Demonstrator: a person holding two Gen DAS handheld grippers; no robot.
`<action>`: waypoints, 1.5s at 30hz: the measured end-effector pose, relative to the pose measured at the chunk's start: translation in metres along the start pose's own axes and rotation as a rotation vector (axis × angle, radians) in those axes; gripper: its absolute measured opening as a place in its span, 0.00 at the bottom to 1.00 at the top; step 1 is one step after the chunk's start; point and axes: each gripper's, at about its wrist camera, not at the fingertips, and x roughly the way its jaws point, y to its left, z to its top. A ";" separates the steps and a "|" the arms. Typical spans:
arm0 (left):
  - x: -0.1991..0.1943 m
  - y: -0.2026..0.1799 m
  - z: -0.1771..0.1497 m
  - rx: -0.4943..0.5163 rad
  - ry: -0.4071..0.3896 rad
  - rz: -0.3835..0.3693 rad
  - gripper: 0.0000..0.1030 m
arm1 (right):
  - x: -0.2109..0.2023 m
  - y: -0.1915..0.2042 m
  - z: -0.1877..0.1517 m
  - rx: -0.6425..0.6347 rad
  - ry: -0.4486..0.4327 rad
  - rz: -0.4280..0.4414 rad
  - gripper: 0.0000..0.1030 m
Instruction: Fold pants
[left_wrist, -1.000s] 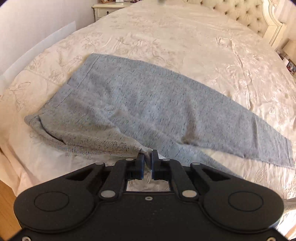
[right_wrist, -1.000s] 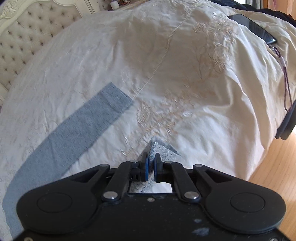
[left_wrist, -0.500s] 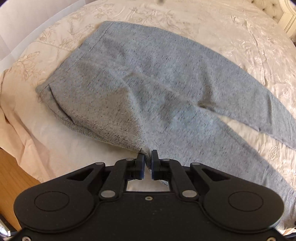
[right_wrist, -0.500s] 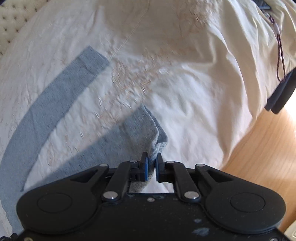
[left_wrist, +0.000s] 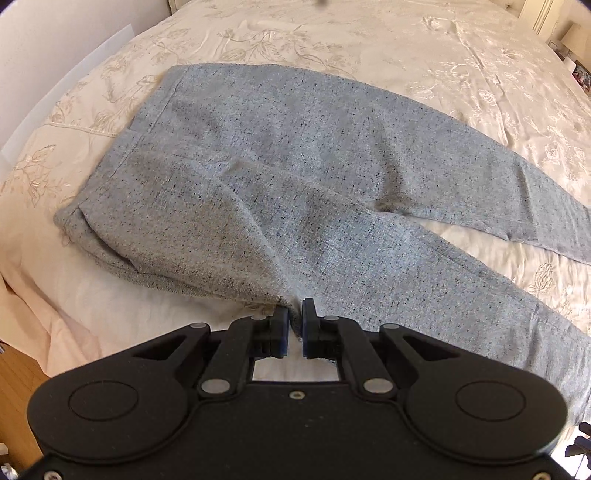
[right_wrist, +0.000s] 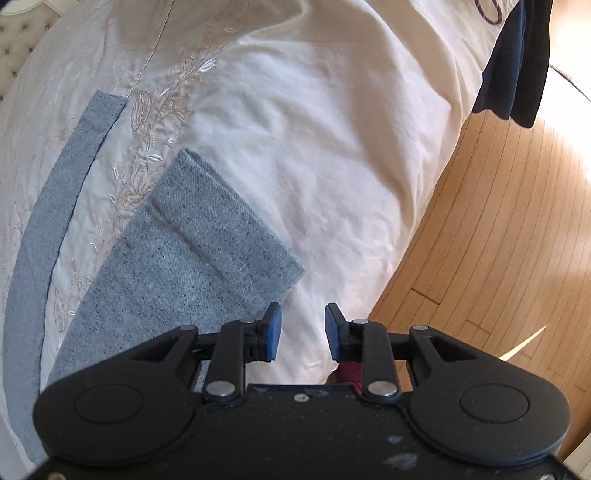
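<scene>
Lying flat on the cream embroidered bedspread (left_wrist: 424, 44), speckled grey knit pants (left_wrist: 295, 155) run waistband far-left to legs right. Left gripper (left_wrist: 294, 325) pinches the near fabric edge. Right gripper (right_wrist: 303, 328) jaws opening, nothing between, beside the cuff (right_wrist: 229, 236).

Daylight strong, both views bright. Sun patch glared, blown out on wooden plank floor (right_wrist: 517, 206) at right edge. Cream embroidered bedspread (left_wrist: 424, 48) near overexposed in places. Soft shadows lay in folds of grey speckled knit pants (left_wrist: 314, 177). Heavy fisheye curvature and dark corners. Focus sharp, no motion blur.
</scene>
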 end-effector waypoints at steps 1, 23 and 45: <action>0.001 0.000 0.001 0.005 -0.001 -0.003 0.09 | 0.003 0.001 -0.003 0.005 0.000 0.019 0.28; -0.044 -0.009 0.047 0.086 -0.156 -0.067 0.09 | -0.062 0.039 -0.001 0.138 -0.246 0.289 0.07; 0.103 -0.091 0.225 -0.008 -0.056 0.063 0.09 | 0.028 0.253 0.178 0.008 -0.168 0.300 0.07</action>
